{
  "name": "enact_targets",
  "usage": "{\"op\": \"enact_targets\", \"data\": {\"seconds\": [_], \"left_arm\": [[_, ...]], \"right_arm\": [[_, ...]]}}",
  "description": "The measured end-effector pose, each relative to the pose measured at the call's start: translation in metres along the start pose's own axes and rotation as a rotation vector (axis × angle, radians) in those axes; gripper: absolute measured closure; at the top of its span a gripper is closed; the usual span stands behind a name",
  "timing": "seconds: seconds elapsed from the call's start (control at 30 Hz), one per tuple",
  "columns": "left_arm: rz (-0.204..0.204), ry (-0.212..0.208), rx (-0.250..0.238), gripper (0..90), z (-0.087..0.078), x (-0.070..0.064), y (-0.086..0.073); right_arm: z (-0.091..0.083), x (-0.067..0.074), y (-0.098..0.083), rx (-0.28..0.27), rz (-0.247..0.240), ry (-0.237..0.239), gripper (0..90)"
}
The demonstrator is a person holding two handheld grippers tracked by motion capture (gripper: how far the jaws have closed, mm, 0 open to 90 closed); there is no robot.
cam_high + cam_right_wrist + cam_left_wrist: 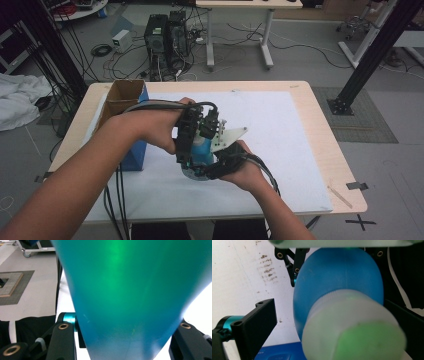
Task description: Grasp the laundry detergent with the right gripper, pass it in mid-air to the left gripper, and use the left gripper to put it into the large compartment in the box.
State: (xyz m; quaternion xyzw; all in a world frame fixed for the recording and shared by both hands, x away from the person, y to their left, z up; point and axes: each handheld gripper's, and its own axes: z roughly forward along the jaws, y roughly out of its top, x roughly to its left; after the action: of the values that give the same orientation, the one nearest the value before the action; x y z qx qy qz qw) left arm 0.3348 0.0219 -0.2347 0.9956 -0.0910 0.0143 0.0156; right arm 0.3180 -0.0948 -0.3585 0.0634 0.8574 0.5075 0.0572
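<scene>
A blue bottle point(202, 150) with a frosted white cap point(352, 330) is held up over the white mat between both hands. My right gripper point(222, 159) is shut on the bottle's blue body point(130, 295); the right gripper view has its jaws pressed against both sides, midpoint point(125, 340). My left gripper point(189, 142) comes in from the left. In the left gripper view the cap sits between its jaws point(332, 325), and a gap shows between the left-hand jaw and the cap. The other jaw is dark and partly hidden behind the cap.
An open blue carton with a cardboard lining point(125, 115) stands on the table's left side, just behind the left forearm. The white mat point(280, 130) covers most of the wooden table point(330, 150). Computer towers point(165, 35) and cables lie on the floor beyond.
</scene>
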Motion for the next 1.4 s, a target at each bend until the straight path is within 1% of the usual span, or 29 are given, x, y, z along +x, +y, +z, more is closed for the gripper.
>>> {"op": "enact_targets", "data": {"seconds": [0.1, 0.2, 0.27, 0.3, 0.33, 0.37, 0.5, 0.57, 0.6, 0.63, 0.7, 0.8, 0.93, 1.0, 1.07, 1.13, 1.17, 1.27, 1.3, 1.37, 1.4], "left_arm": [[-0.002, 0.006, 0.001, 1.7, 0.0026, -0.0005, 0.0004], [0.001, 0.012, 0.007, 1.7, 0.0035, -0.0004, 0.0009], [0.005, 0.015, 0.01, 3.1, 0.004, -0.0003, 0.0011], [0.0, 0.016, 0.011, 3.9, 0.0037, -0.0003, 0.0012], [0.0, 0.016, 0.011, 7.8, 0.0037, -0.0003, 0.0012], [0.005, 0.013, 0.007, 8.7, 0.0033, -0.0004, 0.0011], [0.006, 0.025, 0.009, 9.4, 0.0029, -0.0009, 0.0017], [0.009, 0.027, 0.009, 13.4, 0.0028, -0.0012, 0.0018], [0.018, 0.03, 0.015, 13.4, 0.0027, -0.0013, 0.002], [0.018, 0.032, 0.017, 13.5, 0.0027, -0.0013, 0.0022], [0.019, 0.034, 0.013, 16.9, 0.0031, -0.0017, 0.0025], [0.012, 0.029, 0.012, 17.4, 0.0035, -0.0021, 0.0027], [0.024, 0.034, 0.019, 22.2, 0.0028, -0.0026, 0.0029], [0.019, 0.035, 0.018, 22.9, 0.003, -0.0033, 0.0029], [0.023, 0.034, 0.023, 23.0, 0.0027, -0.0031, 0.0031], [0.026, 0.031, 0.031, 26.3, 0.002, -0.0034, 0.0034], [0.026, 0.031, 0.031, 26.5, 0.0018, -0.0034, 0.0035], [0.015, 0.033, 0.026, 27.3, 0.0016, -0.0039, 0.0035], [0.022, 0.032, 0.03, 27.3, 0.0011, -0.0035, 0.0036], [0.019, 0.029, 0.032, 28.2, 0.0012, -0.004, 0.0039], [0.022, 0.034, 0.031, 28.4, 0.0016, -0.0042, 0.0041]], "right_arm": [[-0.0004, 0.0019, 0.002, -0.002, 0.019, 0.008, 46.0], [-0.0002, 0.0014, 0.0024, -0.003, 0.012, 0.01, 46.0], [-0.0003, 0.0011, 0.0025, -0.003, 0.012, 0.009, 46.0], [-0.0005, 0.0008, 0.0025, -0.004, 0.01, 0.006, 46.0], [-0.0005, 0.0008, 0.0025, -0.004, 0.01, 0.006, 46.0], [-0.0006, 0.0009, 0.0026, -0.006, 0.01, 0.007, 46.0], [-0.0008, 0.0012, 0.0032, -0.009, 0.012, 0.011, 46.0], [-0.0009, 0.001, 0.0034, -0.011, 0.017, 0.013, 46.0], [-0.0009, 0.001, 0.0034, -0.011, 0.017, 0.013, 46.0], [-0.0009, 0.0009, 0.0035, -0.012, 0.015, 0.013, 46.0], [-0.0008, 0.001, 0.0037, -0.015, 0.017, 0.015, 46.1], [-0.0009, 0.0011, 0.0038, -0.015, 0.017, 0.014, 46.0], [-0.0016, 0.0014, 0.0039, -0.016, 0.017, 0.013, 46.1], [-0.0019, 0.0014, 0.0038, -0.017, 0.018, 0.012, 46.1], [-0.002, 0.0016, 0.0038, -0.016, 0.017, 0.011, 46.0], [-0.002, 0.0018, 0.0039, -0.017, 0.017, 0.013, 46.0], [-0.002, 0.0021, 0.0041, -0.016, 0.017, 0.015, 46.1], [-0.0013, 0.0025, 0.0043, -0.015, 0.015, 0.017, 46.1], [-0.0011, 0.0025, 0.0044, -0.014, 0.014, 0.016, 46.1], [-0.0009, 0.0021, 0.0044, -0.013, 0.009, 0.01, 46.1], [-0.0006, 0.0018, 0.0043, -0.013, 0.009, 0.011, 46.1]]}}
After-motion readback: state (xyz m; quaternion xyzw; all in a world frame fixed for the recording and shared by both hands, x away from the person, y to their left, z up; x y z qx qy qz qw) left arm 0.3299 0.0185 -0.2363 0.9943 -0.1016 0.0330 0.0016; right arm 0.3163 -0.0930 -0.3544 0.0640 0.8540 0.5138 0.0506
